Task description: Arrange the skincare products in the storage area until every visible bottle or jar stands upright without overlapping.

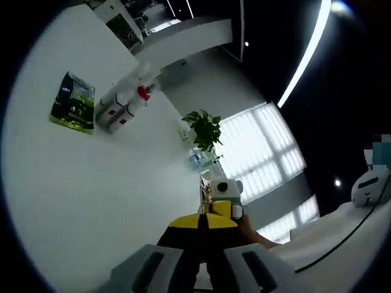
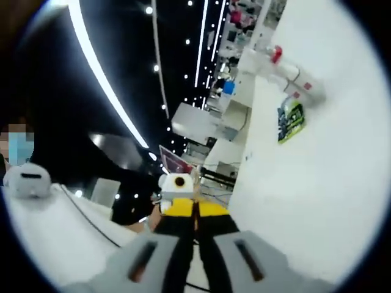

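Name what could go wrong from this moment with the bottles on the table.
The white bottles lie side by side, touching, beside the green packet; gripping one could roll its neighbour. Both grippers, left and right, sit far from the bottles and face each other, so they might collide during approach.

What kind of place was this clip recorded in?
Probably an office or showroom: long ceiling light strips, a blinded window, a potted plant and a wide white table.

White table surface, potted green plant near bright blinded windows. Dark ceiling with long light strip; ceiling strip lights and spotlights in right gripper view.
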{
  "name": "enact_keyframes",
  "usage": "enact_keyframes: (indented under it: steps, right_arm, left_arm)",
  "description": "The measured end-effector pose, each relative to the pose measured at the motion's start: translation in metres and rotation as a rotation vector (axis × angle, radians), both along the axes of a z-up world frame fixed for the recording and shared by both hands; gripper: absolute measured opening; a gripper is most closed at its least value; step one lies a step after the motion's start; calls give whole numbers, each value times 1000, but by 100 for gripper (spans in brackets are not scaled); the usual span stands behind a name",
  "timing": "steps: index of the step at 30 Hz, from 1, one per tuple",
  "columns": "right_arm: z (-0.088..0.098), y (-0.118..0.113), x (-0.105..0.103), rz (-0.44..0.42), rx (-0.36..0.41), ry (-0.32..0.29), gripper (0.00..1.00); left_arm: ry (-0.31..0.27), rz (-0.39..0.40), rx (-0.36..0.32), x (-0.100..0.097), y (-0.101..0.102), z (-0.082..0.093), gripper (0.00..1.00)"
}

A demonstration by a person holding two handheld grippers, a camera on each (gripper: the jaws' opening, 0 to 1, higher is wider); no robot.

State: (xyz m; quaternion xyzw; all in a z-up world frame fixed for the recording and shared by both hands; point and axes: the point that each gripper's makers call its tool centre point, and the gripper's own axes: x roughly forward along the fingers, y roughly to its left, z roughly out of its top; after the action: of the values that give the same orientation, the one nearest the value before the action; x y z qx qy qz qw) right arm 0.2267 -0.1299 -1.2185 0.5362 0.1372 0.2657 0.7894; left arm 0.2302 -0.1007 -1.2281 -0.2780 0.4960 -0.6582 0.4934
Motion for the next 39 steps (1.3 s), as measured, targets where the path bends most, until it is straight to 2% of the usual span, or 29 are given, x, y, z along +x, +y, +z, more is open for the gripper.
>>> enact_keyframes:
  steps: [2, 4, 6, 11, 12, 15, 18, 20, 24, 25, 28, 31, 32, 39]
  right_arm:
    - [1, 0, 5, -31, -79, -44, 2]
    - [4, 3, 8, -41, -135, -65, 9]
    - [4, 7, 10, -43, -179, -65, 14]
    - [-4, 5, 11, -49, -276, -47, 18]
    - [-5, 1, 12, -68, -317, -57, 19]
    - [-5, -9, 13, -110, -364, -64, 26]
    - [-9, -29, 16, -189, -483, -60, 34]
    - [-11, -38, 17, -206, -559, -41, 40]
    - [-16, -54, 20, -237, -672, -5, 56]
    - [-16, -58, 20, -244, -695, 3, 59]
    - [-14, -65, 21, -275, -721, 7, 67]
    - [-15, -73, 18, -305, -728, 13, 66]
    - [-16, -73, 17, -307, -731, 17, 67]
    - [-29, -76, 6, -292, -800, 57, 69]
  left_arm:
    - [0, 24, 2, 5, 1, -1, 0]
    - [3, 37, 5, 10, 3, -2, 0]
    - [7, 57, 10, 16, 4, -4, 0]
    - [16, 90, 12, 32, 7, -6, 0]
    - [19, 99, 11, 36, 7, -7, 0]
    - [30, 154, 35, 60, 9, -17, 0]
    - [41, 188, 47, 79, 10, -21, 0]
    - [36, 221, 68, 98, 10, -26, 0]
    - [30, 254, 89, 120, 10, -30, 0]
    - [34, 278, 98, 134, 9, -32, 0]
    - [44, 304, 116, 155, 8, -36, 0]
    - [44, 340, 146, 182, 5, -41, 0]
    - [43, 343, 147, 185, 4, -41, 0]
    - [-3, 364, 186, 238, -11, -42, 0]
